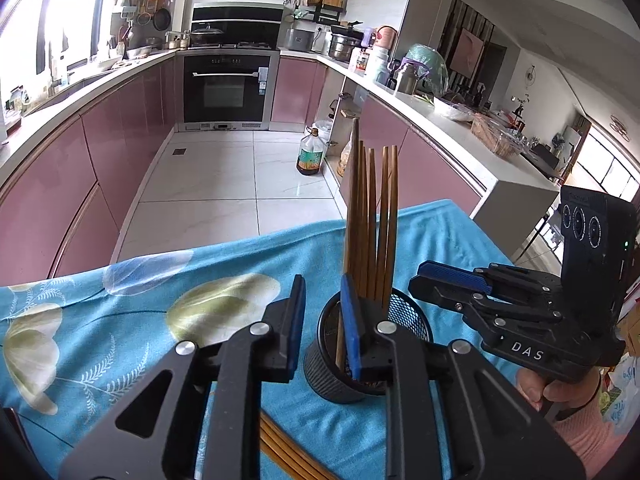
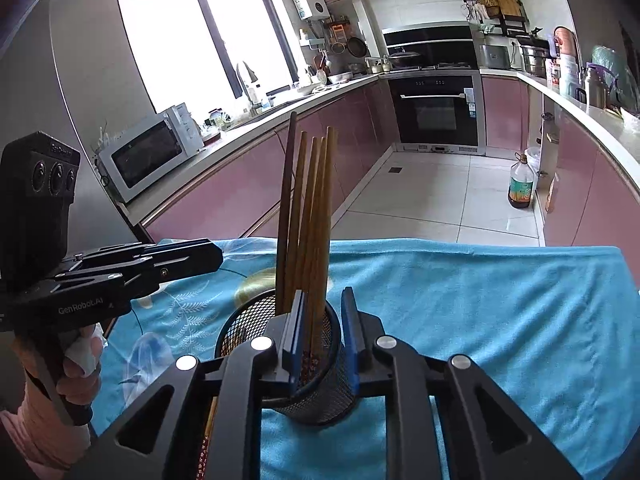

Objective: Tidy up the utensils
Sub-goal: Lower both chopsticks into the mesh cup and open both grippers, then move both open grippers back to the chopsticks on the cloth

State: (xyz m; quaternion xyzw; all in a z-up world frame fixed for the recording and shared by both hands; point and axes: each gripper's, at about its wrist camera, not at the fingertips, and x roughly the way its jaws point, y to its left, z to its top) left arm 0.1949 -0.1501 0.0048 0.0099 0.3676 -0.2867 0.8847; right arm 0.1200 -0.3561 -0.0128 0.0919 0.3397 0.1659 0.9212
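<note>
Jaws: left gripper [image 1: 323, 322] and right gripper [image 2: 322, 336] both slightly apart, gripping nothing.
Chopsticks [image 1: 372, 216]: upright in mesh holder [image 2: 320, 384] on tabletop cloth [image 2: 480, 312].
Loose chopsticks [image 1: 284, 452]: likely next; pinch mid-shaft, lower tips inside rim.

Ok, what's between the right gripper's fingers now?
In the right wrist view, the fingers of the right gripper frame the mesh cup's near wall and the chopsticks standing in it.

White letters "DAS" on the side of the right hand-held gripper [image 1: 450, 280], "GenRobot.AI" printed on the body of the left hand-held gripper [image 2: 208, 256]
</note>
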